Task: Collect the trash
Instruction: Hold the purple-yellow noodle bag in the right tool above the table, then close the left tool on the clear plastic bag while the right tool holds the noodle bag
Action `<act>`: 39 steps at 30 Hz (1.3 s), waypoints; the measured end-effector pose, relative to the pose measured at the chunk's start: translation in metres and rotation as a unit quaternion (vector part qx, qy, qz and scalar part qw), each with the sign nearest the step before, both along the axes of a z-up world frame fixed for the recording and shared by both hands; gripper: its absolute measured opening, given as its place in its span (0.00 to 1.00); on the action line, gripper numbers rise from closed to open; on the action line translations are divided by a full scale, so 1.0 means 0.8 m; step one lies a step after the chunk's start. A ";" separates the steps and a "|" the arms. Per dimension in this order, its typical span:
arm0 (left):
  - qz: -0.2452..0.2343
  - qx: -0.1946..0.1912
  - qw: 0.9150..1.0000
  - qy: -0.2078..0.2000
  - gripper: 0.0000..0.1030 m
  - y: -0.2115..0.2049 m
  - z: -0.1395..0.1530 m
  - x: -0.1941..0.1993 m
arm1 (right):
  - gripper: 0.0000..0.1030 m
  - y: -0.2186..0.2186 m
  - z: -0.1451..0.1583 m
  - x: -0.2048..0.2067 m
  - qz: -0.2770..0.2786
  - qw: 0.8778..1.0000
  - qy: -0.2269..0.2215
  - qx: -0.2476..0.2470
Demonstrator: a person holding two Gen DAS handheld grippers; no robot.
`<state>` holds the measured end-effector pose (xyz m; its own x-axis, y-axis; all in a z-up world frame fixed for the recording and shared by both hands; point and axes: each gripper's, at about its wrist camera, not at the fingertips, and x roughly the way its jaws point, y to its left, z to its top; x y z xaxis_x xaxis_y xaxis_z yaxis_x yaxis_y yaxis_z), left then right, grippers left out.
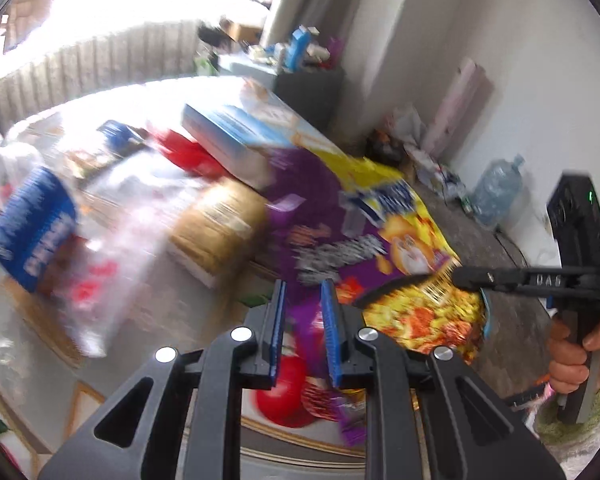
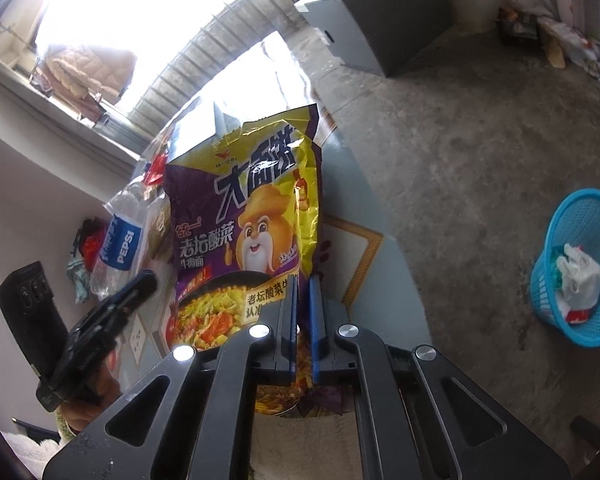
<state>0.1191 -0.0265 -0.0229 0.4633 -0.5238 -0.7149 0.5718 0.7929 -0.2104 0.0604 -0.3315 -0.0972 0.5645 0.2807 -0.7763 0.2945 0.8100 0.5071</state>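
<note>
On the table: one noodle bag (image 2: 256, 216) | right claw (image 2: 303, 320) pinching it | left claw (image 1: 303, 332) pinching it too

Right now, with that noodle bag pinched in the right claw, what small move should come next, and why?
Probably lift the noodle bag a little off the table and swing it toward the blue basket on the floor. The right gripper is shut on the bag's bottom edge, and the basket already holds other trash. The left gripper looks closed on the same bag, so it may need to let go first.
</note>
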 end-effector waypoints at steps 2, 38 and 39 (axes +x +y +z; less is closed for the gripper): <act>0.023 0.001 1.000 -0.021 0.17 0.018 0.009 0.009 | 0.03 -0.004 -0.001 -0.001 -0.008 1.000 0.001 0.004; 0.020 0.033 0.997 0.060 0.17 0.026 -0.009 0.001 | 0.04 0.010 0.003 -0.023 -0.003 1.000 0.006 -0.013; 0.016 0.032 0.998 0.057 0.17 0.028 -0.008 -0.009 | 0.04 0.010 0.002 -0.028 -0.004 1.000 0.007 -0.014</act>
<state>0.1119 -0.0043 -0.0294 0.3921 -0.4612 -0.7959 0.5213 0.8243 -0.2209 0.0379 -0.3236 -0.0959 0.5558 0.2550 -0.7912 0.3073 0.8214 0.4806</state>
